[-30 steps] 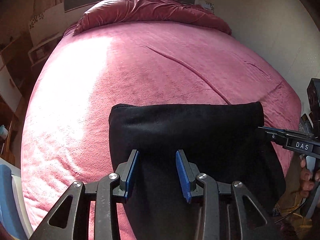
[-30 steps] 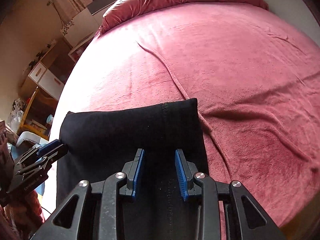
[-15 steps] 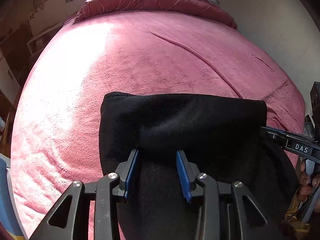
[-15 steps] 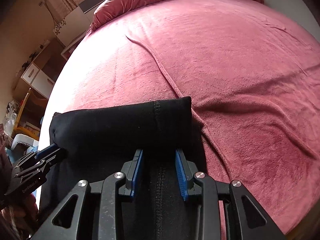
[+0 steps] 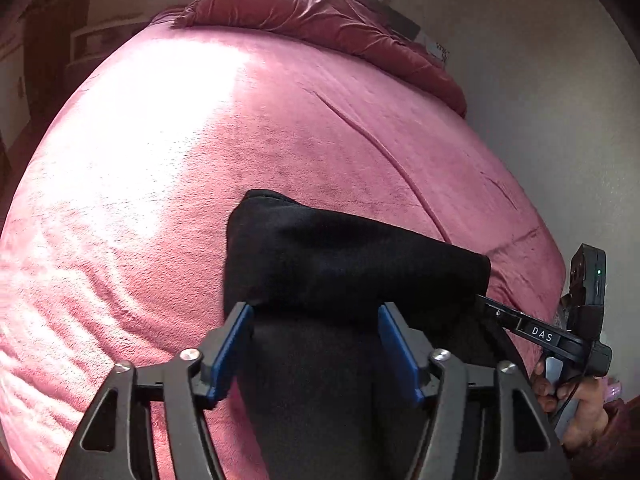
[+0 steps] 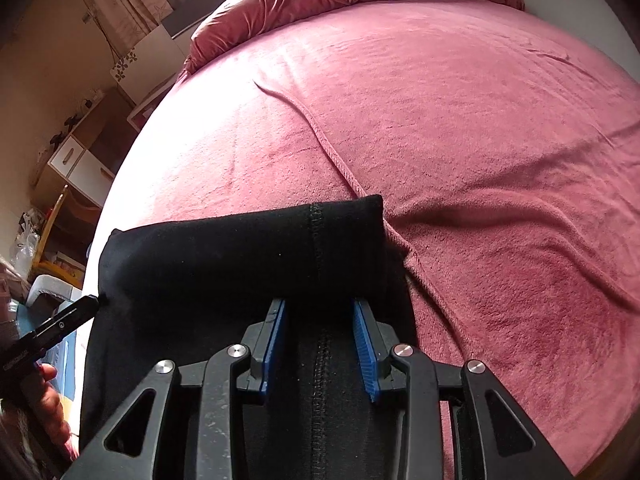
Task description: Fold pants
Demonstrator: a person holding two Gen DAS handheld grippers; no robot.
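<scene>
Black fabric fills the near part of both wrist views: the pants [image 5: 352,264] lie folded on a bed [image 5: 160,160] covered with a fuzzy pink blanket [image 6: 480,128], their rounded fold edge facing the far end of the bed. A stitched seam [image 6: 316,232] runs up over that fold in the right wrist view.

The left tool [image 5: 316,344] has just been opening, and its blue pads [image 5: 232,344] now stand wide apart on either side of a band of the black cloth. The fabric lies between them, but the pads do not press on it. In the right wrist view this same tool appears at the left edge, its tip touching the near left corner of the pants, with a hand [image 6: 48,400] on its handle.

The right tool [image 6: 320,344] has its jaws much narrower, opened slightly further just now. The seamed part of the pants runs between its blue pads [image 6: 366,352]; whether they pinch the cloth cannot be told. From the left wrist view, its black finger reaches the right end of the fold, gripped by a hand [image 5: 572,404].

A crumpled dark red duvet [image 5: 320,16] sits at the head of the bed. Wooden drawers [image 6: 76,160] stand beside the bed at left.
</scene>
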